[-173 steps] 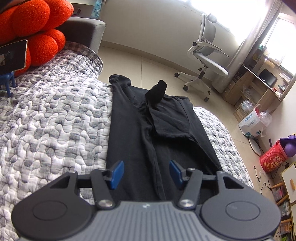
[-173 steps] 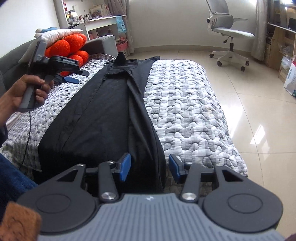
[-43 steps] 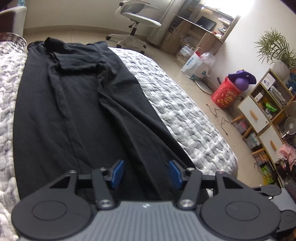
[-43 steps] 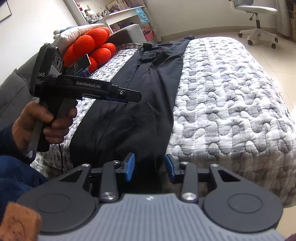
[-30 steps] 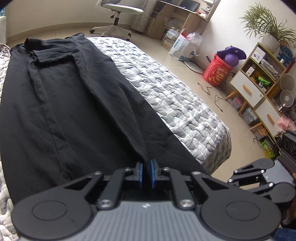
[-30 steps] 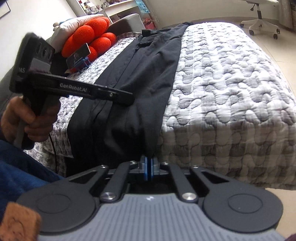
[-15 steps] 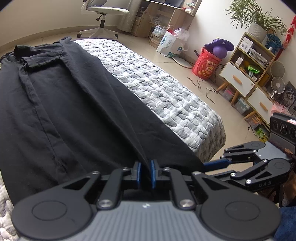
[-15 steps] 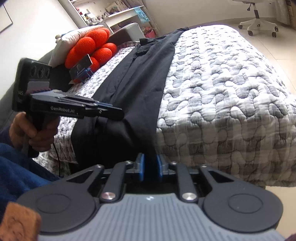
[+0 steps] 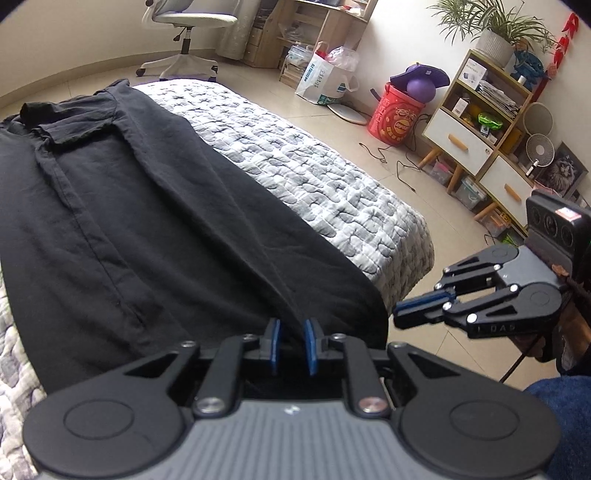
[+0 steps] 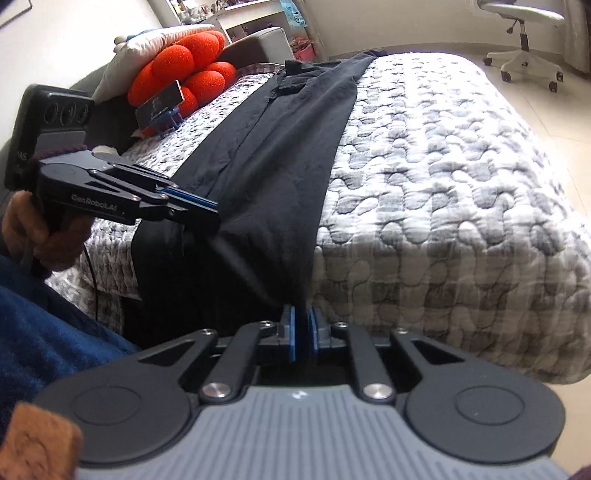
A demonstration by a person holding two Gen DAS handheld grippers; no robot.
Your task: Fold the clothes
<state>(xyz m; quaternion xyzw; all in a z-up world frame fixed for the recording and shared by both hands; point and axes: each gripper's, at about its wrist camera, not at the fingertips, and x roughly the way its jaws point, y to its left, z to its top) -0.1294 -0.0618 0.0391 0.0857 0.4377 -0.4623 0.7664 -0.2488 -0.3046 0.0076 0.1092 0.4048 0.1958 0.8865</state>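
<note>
Near edge of bed point(image 10: 461, 206): grey-and-white quilted cover drops over the foot, tiled floor point(image 9: 369, 147) beyond it on the right, open as far as the red bucket point(image 9: 397, 116) and the shelf unit with white drawers point(image 9: 476, 140). White office chair point(image 9: 184, 33) stands on the floor past the far end of the bed. Left side of the bed: orange ball cushion point(image 10: 188, 66) against a grey headboard or sofa arm, well apart from both tools.

Black garment point(image 9: 129, 221) lies lengthwise down the bed, collar end far, hem hanging over the near edge. Fabric is mostly flat with long lengthwise creases and a placket seam; a fold ridge runs from the far right toward the near hem. Quilt is bare to its right.

Left gripper point(image 9: 291, 345): blue pads close together with a narrow gap, a pinch of black hem clamped between them. Right gripper point(image 10: 302, 332): pads nearly touching, clamped on the hem at the garment's right corner, below the bed edge. Both grips sit at the near hem, the left one further in along it.
</note>
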